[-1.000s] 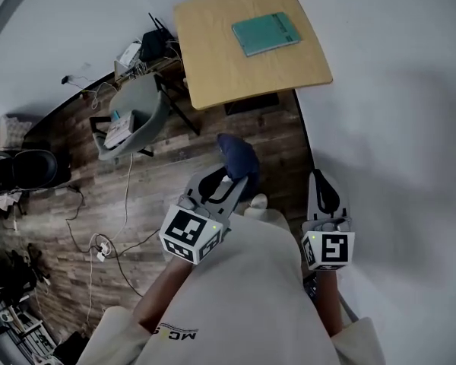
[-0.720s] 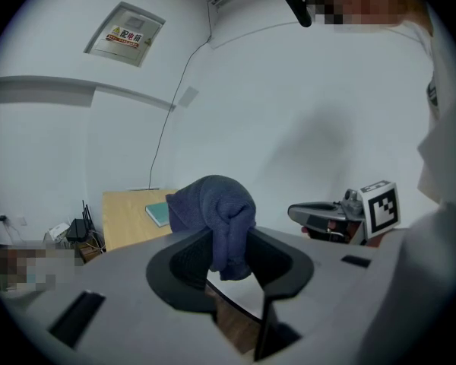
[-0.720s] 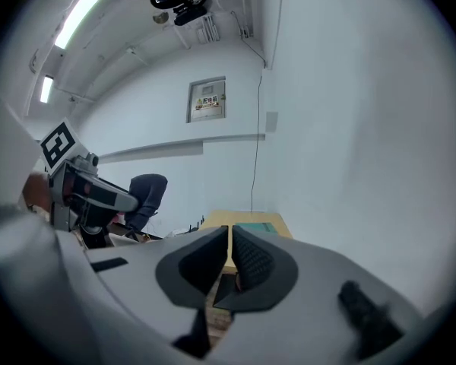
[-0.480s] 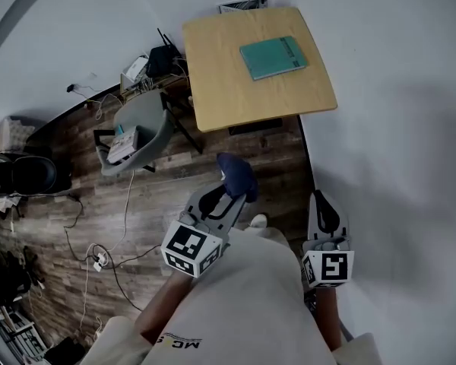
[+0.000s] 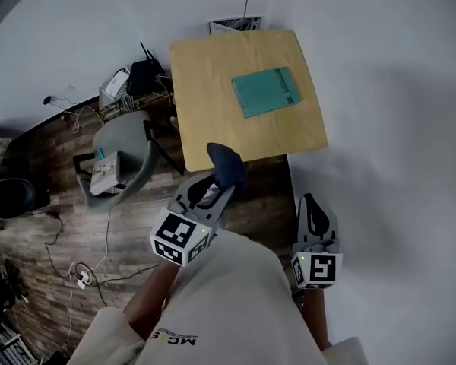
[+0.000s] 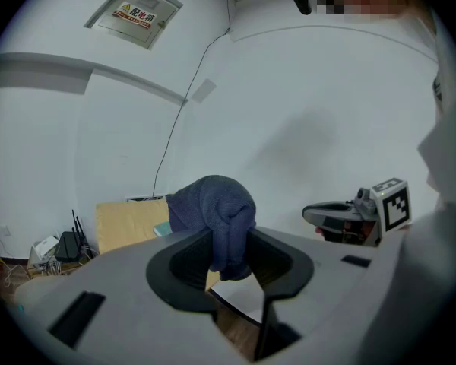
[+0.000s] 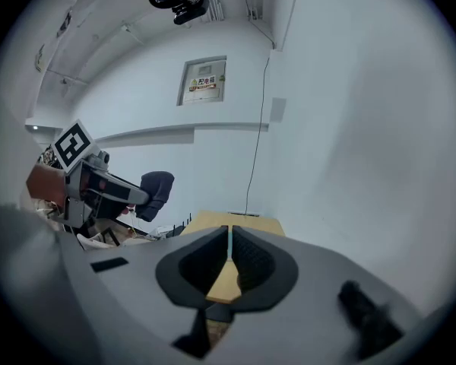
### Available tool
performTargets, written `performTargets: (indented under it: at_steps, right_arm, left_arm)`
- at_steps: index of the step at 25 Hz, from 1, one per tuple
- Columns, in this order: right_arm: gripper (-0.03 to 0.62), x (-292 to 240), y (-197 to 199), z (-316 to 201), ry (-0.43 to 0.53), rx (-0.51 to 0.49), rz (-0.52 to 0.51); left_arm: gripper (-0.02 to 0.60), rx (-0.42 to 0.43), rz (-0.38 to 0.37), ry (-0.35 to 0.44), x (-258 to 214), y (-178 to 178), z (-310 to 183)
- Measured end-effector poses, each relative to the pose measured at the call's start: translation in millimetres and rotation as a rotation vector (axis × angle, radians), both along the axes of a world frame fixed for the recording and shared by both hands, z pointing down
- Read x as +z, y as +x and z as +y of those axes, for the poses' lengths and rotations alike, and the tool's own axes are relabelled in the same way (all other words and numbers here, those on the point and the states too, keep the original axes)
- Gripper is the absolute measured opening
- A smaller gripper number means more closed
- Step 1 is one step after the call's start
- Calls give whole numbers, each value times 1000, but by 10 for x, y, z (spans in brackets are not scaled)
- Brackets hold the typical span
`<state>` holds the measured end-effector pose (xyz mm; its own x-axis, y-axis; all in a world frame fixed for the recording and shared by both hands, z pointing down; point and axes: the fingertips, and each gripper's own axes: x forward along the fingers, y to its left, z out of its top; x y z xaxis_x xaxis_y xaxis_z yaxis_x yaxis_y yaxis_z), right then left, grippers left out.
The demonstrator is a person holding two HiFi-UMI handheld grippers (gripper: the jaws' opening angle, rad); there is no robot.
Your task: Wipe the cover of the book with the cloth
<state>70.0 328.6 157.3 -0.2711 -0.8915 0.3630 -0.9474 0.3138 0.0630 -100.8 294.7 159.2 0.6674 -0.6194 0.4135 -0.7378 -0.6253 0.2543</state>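
Nearing table (image 5: 205,82), cloth (image 5: 225,160) in left tool (image 5: 219,185)

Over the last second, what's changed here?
The left gripper, carrying the cloth, has advanced to the near edge of the table. Nothing was grabbed or released. The book still lies on the table; the right gripper stays shut and empty.

The left hand-held gripper (image 5: 226,181) clamps the cloth (image 5: 223,160), while the right hand-held gripper (image 5: 313,206) has its jaws together.
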Motion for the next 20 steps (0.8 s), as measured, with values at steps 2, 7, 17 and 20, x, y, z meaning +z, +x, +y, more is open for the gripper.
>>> performTargets:
  at_steps: [2,7,17,20]
  right_arm:
    - [35,-33,-56,-333,-9,19,-5]
    - [35,25,-291,-1161,-35,44,15]
    - [35,338,-412,-2034,-108,-7,73]
    - [35,453,-335,-2274,-120,-55,94]
  left_arm:
    - [132,25,-7,-7,1,-53,-317]
    - [132,100,8,-63,129,-188,-968]
    - [132,126,-31,-89,341,-359,-1749]
    - [132,112,-53,-109,426,-289,-1898]
